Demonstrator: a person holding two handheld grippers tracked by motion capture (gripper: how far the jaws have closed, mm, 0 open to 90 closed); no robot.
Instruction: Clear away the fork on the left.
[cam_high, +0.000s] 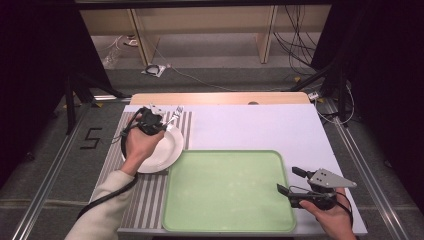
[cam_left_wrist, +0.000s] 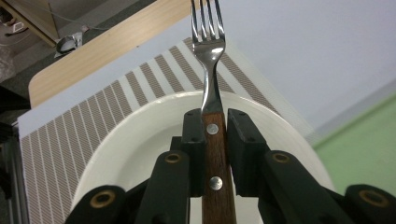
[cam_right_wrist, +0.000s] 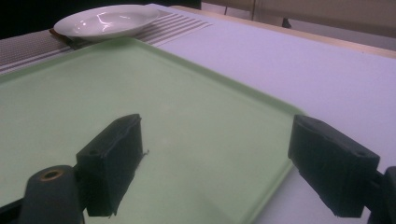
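Left gripper, lower centre of its own view: jaws closed on fork at the wooden handle, just above the upper rivet. Tines aim to the top of frame, out past the far rim of plate, over striped mat.

High view, left of centre: same gripper above the plate's upper edge, fork tines poking toward upper right.

Right gripper: jaws wide apart, holding nothing, low over the near right corner of green tray. High view puts it at lower right, at the tray's right edge.

Risks, as judged:
- Narrow wooden handle, pinch close to one end; possible pivot or slip in the jaws if swung fast.
- Tines or handle clipping plate rim if lowered now; plate could skid on mat.
- Open right gripper near tray rim; a nudge could shift the tray.

View differences:
- Left gripper view gives rivets, grip point, tine direction; high view reduces fork to a glint.
- High view gives both hands and full layout.
- Right gripper view shows plate at upper left, with a dark, brownish edge under its near side, unidentifiable.
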